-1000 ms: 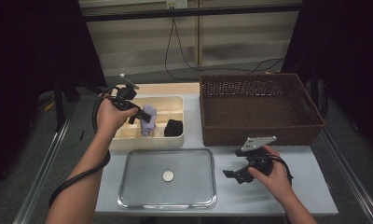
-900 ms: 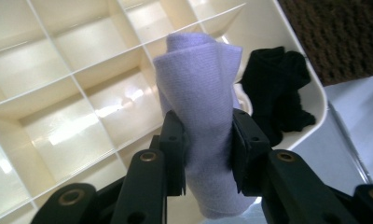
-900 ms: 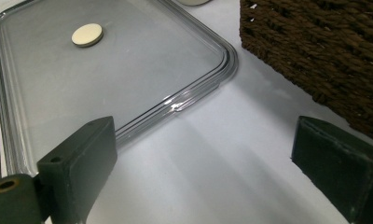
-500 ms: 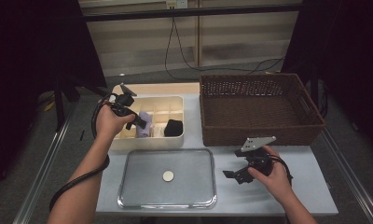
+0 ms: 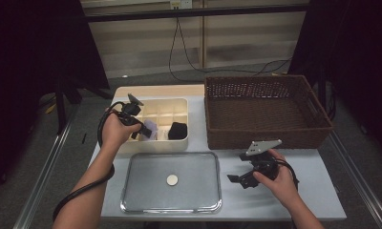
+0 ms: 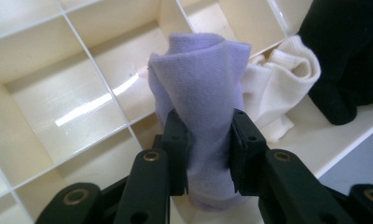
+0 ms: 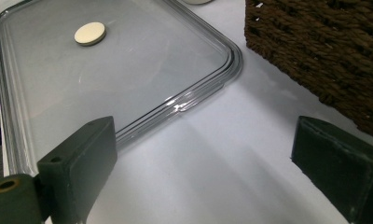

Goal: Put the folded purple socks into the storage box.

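Left gripper (image 6: pixel 207 144): a lilac sock (image 6: pixel 201 116) is being pinched between closed jaws — over the divided box (image 6: pixel 82 60).
Right gripper (image 7: pixel 203 172): jaws are being held wide apart, nothing between — beside the tray (image 7: pixel 222 60).

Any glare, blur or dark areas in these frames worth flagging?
High view: surroundings fall into black, table evenly lit. Left gripper view: glare streak on the divided box; lavender sock sharp between the left gripper. Right gripper view: highlight on the tray rim, near pads soft.
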### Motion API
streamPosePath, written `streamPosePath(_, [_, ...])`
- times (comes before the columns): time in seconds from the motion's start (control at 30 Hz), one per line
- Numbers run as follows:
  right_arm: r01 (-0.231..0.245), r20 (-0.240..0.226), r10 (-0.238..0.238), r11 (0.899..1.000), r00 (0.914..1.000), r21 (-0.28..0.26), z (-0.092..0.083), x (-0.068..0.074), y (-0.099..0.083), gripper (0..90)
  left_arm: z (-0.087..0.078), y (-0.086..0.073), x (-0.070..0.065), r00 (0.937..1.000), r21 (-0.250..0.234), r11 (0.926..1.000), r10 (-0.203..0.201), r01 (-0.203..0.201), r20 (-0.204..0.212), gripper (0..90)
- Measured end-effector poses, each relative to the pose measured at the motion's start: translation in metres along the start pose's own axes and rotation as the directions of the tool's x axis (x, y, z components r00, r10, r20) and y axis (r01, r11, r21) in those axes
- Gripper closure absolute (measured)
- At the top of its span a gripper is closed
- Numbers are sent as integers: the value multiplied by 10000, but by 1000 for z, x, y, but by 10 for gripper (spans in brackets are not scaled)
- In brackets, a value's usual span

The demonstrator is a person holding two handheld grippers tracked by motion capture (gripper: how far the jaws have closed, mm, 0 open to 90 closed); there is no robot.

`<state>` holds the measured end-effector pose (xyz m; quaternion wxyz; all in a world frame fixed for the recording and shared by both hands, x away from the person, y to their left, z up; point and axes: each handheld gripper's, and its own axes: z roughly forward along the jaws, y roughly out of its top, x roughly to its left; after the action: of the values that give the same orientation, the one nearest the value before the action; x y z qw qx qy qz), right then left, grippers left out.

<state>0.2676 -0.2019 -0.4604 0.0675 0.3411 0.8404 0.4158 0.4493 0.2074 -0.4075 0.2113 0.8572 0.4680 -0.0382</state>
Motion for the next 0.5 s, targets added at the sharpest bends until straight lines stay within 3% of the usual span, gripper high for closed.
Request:
streamPosePath(0.33, [85, -48, -85, 10000, 10000, -8, 0, 1, 1, 60, 16, -6, 0, 9999, 438, 9989, -144, 146, -44, 716])
streamPosePath(0.5, [104, -55, -104, 9999, 9999, 6, 0, 1, 1, 60, 17, -6, -2, 9998, 499, 9987, -108, 115, -142, 711])
